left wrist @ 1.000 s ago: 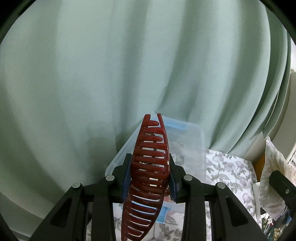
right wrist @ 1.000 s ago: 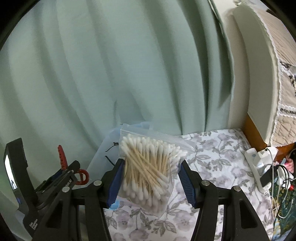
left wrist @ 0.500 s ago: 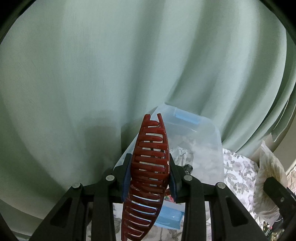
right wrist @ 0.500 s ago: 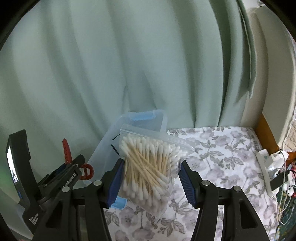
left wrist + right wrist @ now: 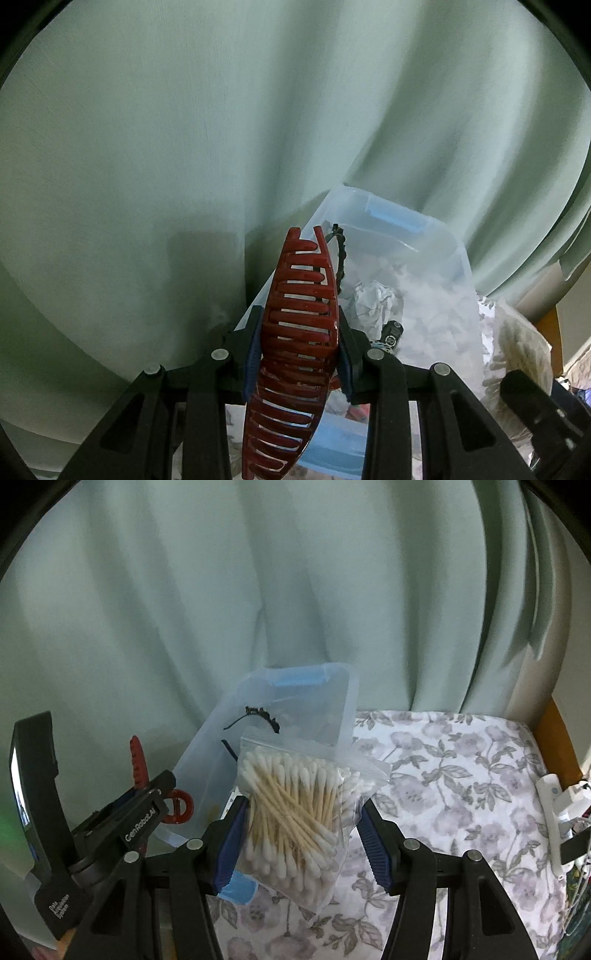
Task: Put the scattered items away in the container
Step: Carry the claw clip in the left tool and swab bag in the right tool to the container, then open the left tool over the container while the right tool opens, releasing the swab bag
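My left gripper (image 5: 300, 354) is shut on a dark red hair claw clip (image 5: 295, 347), held upright above the near left side of a clear plastic container (image 5: 439, 254) with blue latches. My right gripper (image 5: 301, 834) is shut on a clear zip bag of cotton swabs (image 5: 299, 812), held just right of the same container (image 5: 332, 690). The container holds a black hair tie (image 5: 258, 714), crumpled white paper (image 5: 373, 299) and a small dark item. The left gripper with the red clip (image 5: 137, 760) shows at the left of the right wrist view.
The container stands on a floral cloth (image 5: 461, 775) against a pale green curtain (image 5: 221, 590). A white power strip with cables (image 5: 554, 805) lies at the cloth's right edge, by a wooden frame (image 5: 561, 738).
Both grippers have moved closer to the container and turned toward it, so its inside now shows. Both keep their hold on the clip and the swab bag.
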The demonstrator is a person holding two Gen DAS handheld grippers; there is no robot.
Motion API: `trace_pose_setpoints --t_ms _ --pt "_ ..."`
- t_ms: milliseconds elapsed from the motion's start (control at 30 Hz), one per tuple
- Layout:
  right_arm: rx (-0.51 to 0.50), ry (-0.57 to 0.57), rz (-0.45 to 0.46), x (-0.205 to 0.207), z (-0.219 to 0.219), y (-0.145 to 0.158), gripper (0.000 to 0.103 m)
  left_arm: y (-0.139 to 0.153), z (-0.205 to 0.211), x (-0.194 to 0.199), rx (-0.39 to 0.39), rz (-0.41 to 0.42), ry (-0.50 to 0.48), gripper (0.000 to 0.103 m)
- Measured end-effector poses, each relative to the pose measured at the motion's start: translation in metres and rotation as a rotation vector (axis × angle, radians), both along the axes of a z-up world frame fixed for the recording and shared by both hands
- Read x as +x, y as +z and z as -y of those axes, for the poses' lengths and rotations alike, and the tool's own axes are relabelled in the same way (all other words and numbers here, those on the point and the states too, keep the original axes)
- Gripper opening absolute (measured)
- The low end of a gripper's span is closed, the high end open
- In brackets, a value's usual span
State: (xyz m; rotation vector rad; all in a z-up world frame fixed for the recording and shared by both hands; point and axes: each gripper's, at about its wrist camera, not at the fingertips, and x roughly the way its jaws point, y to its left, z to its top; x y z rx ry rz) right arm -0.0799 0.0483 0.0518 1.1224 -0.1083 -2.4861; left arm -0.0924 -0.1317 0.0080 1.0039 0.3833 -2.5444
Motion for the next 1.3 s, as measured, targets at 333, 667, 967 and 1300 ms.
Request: trace_pose_setpoints --t_ms 333,667,967,1300 --pt "0.037 0.054 0.036 -0.012 0.027 -0.020 0.063 -0.018 0.010 -0.016 0.036 0.030 -0.010 0.036" --pt "0.059 0.060 0.069 -0.019 0.036 -0.033 0.063 -0.027 0.012 -0.024 0.060 0.034 -0.040 0.043" --pt "0.049 0.044 0.069 -0.023 0.036 -0.033 0.064 -0.027 0.011 -0.029 0.100 0.027 -0.064 0.057" --pt "0.036 0.034 0.066 -0.018 0.033 -0.027 0.066 -0.018 0.008 -0.022 0.091 0.027 -0.058 0.069"
